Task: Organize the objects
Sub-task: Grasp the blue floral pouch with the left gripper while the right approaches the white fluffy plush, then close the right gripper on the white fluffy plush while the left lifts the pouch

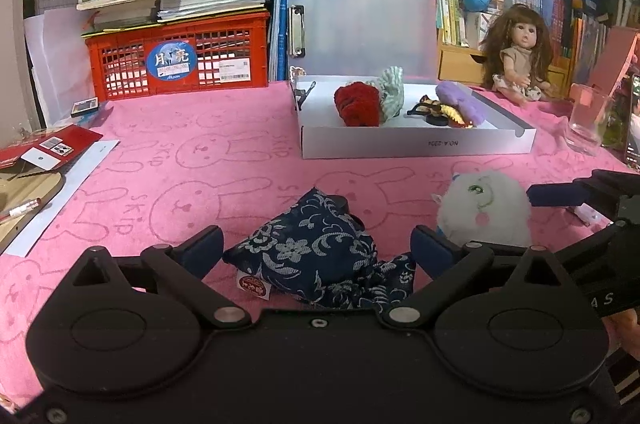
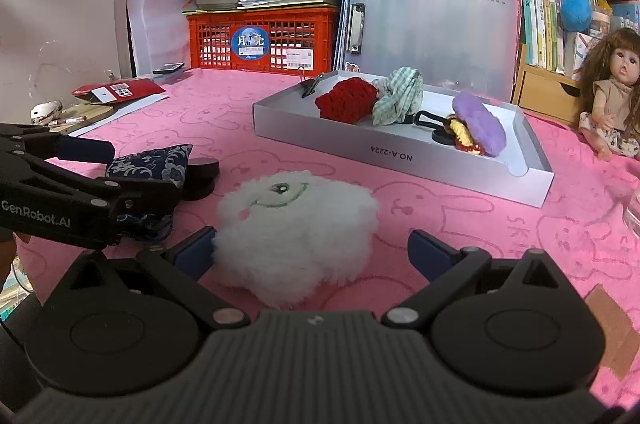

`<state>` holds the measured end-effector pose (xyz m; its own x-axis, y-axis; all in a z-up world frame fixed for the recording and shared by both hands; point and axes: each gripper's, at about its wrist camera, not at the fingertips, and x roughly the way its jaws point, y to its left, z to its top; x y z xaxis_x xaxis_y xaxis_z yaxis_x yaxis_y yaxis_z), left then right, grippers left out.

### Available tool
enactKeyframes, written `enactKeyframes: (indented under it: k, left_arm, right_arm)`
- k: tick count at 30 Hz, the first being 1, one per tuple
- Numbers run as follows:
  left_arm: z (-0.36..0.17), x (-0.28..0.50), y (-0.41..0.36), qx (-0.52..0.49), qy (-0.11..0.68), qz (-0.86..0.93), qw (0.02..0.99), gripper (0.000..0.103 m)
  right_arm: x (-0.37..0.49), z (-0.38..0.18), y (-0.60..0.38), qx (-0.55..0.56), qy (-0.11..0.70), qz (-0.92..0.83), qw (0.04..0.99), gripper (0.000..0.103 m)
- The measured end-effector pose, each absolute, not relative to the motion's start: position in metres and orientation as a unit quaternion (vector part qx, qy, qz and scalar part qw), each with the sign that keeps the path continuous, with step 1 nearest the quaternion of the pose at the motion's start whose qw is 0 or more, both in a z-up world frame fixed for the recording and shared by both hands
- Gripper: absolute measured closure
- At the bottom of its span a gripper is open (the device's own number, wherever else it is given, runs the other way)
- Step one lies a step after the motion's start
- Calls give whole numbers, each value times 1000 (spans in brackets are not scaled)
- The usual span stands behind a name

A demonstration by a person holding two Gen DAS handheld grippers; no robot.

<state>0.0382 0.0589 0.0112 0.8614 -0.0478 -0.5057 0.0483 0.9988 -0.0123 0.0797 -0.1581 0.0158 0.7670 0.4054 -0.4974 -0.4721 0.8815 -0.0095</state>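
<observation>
On the pink cloth (image 1: 168,159) the left gripper (image 1: 318,250) stands with jaws wide apart around the navy floral pouch (image 1: 316,256), not pressing it; the right gripper (image 2: 312,250) is likewise spread about the white fluffy toy (image 2: 296,232), both lying before the white tray (image 2: 404,153).

Matte black left gripper (image 1: 318,250), navy fingers (image 1: 208,250), silver pivot screws, white GenRobot.AI lettering

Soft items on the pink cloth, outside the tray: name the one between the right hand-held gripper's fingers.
The white fluffy toy; the blue floral pouch lies to its left instead.
</observation>
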Motion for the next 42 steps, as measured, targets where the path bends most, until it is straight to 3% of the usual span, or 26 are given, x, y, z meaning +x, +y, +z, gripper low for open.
enactKeyframes:
  k: [27,30,33,35,42]
  left_arm:
    - [3,46,65,-26,283,-24,958,2]
    - [3,48,63,-33,288,-34,956,10]
    - [2,49,63,-47,295,-43,953,25]
    - [2,49,64,-55,297,-43,952,46]
    - [7,46,65,-61,294,-45,953,57]
  right_arm:
    - [79,17,-160,-43,248,223,942,3]
    - [79,17,-161,-40,247,228,941,4]
    - [79,17,-161,-38,247,232,940,7]
    - [79,17,-161,-36,248,236,939,9]
    - [75,18,-156,-41,242,247,938,23]
